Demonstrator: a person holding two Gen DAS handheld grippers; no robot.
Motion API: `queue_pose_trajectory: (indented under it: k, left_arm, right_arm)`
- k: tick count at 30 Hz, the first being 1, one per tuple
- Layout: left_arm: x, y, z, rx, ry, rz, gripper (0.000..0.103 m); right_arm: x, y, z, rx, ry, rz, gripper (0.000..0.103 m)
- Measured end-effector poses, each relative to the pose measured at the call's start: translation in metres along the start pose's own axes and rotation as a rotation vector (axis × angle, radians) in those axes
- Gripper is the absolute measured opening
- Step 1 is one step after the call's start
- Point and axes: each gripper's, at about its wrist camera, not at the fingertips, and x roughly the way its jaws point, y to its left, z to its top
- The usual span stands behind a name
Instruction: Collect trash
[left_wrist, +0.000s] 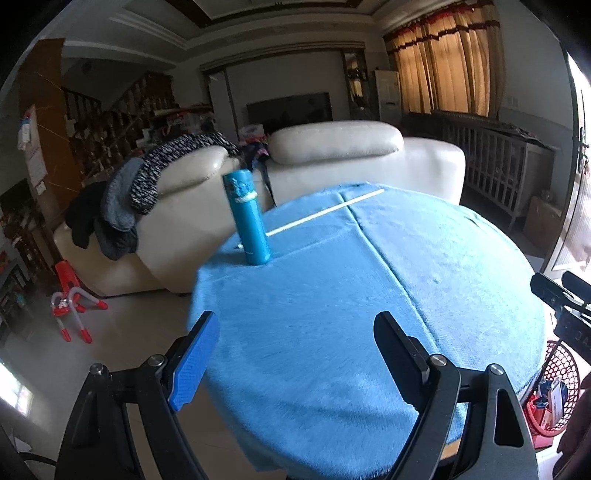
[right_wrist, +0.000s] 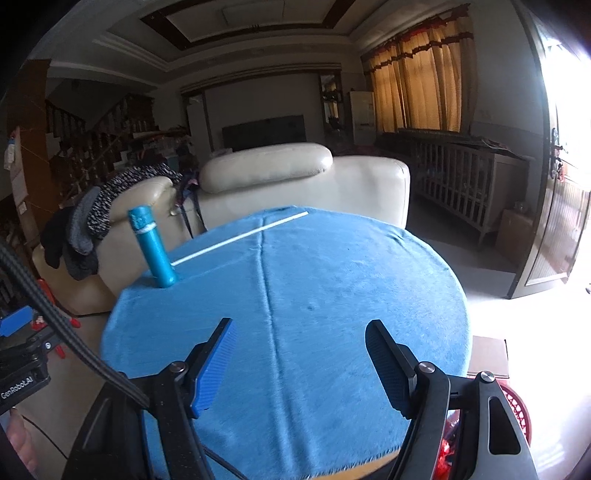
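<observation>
Hovering apart and empty over the near edge of the bench (left_wrist: 443, 258), the left claw (left_wrist: 295, 354) and right claw (right_wrist: 299, 362) have yet to collect the white stick (right_wrist: 240, 236) lying at the far side beside the blue bottle (right_wrist: 153, 247), with the red basket (left_wrist: 557, 387) waiting near right.

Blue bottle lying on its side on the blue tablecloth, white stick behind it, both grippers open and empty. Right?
One thing is off: the blue bottle stands upright, not on its side, as the left wrist view shows. The rest holds: white stick behind it on the blue tablecloth, left gripper and right gripper open and empty.
</observation>
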Motion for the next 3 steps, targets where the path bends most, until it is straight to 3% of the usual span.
queue_pose_trajectory:
  k: [3]
  left_arm:
    - [0.038,-0.011,0.003,0.018,0.041,-0.017,0.086]
  right_arm:
    - [0.038,-0.009,0.002,0.001,0.020,-0.026,0.078]
